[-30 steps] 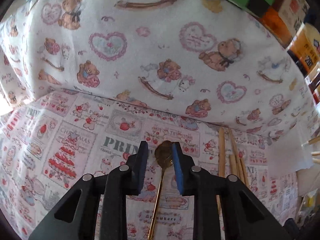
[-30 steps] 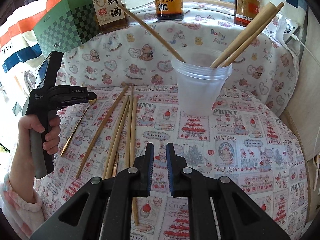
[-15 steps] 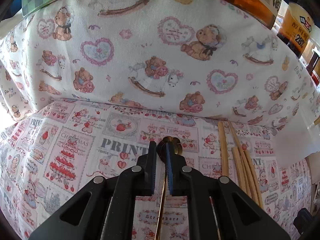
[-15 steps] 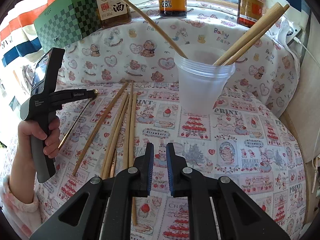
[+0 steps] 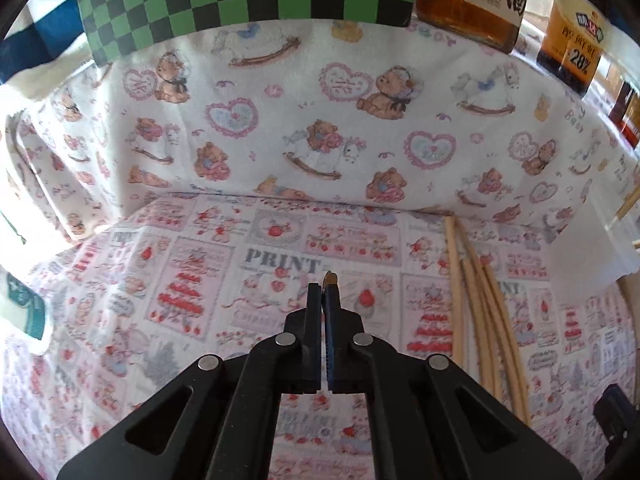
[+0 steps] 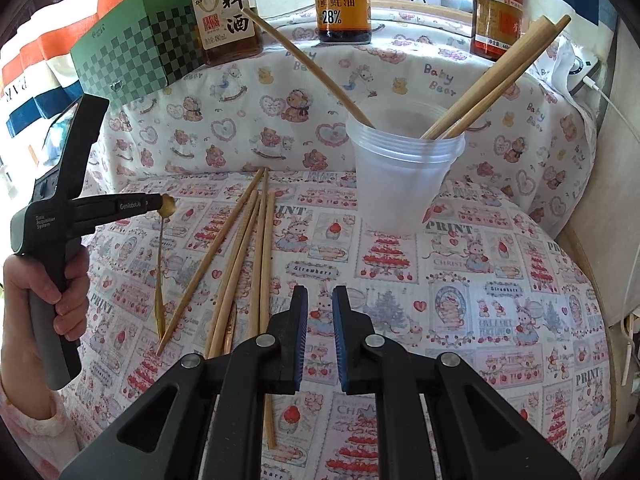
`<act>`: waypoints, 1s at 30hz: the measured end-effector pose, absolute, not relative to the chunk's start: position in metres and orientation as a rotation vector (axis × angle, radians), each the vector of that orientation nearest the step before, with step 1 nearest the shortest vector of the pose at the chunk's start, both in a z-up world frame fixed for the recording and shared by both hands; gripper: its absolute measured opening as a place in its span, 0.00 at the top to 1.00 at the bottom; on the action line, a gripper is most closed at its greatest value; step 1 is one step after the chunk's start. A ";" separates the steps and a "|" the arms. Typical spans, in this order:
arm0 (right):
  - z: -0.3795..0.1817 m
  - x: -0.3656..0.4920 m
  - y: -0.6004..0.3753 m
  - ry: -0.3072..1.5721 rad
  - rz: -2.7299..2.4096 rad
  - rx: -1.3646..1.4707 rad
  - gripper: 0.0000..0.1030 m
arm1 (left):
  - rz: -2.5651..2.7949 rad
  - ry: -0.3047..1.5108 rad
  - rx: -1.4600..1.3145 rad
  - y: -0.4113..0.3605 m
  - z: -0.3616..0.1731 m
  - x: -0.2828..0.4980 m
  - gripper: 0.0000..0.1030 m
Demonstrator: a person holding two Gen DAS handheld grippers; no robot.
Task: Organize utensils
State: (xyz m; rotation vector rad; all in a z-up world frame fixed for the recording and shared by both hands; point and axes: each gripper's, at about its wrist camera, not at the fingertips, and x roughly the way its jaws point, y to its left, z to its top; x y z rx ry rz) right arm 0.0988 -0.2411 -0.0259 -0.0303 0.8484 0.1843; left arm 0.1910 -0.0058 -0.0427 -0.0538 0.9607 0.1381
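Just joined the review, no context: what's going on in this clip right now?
A person is sorting utensils on a patterned cloth. The left gripper has just closed on the bowl end of a gold spoon, which hangs from its fingers with the handle tip near the cloth. The right gripper hovers empty, slightly open, above the cloth. Three chopsticks stand in the clear plastic cup; several more loose chopsticks lie left of it.

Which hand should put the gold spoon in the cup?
The left. Its gripper is already shut on the spoon, bowl end pinched, handle hanging down. The right gripper holds nothing. The cup stands clear, with chopsticks inside.
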 end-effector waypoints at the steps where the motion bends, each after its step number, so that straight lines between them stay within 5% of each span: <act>1: -0.026 0.099 -0.241 0.852 0.186 -0.031 0.87 | 0.148 0.973 -0.024 -0.008 -0.040 0.188 0.99; 30: -0.024 0.098 -0.240 0.865 0.194 -0.028 0.87 | 0.019 1.022 -0.023 -0.050 -0.049 0.141 0.99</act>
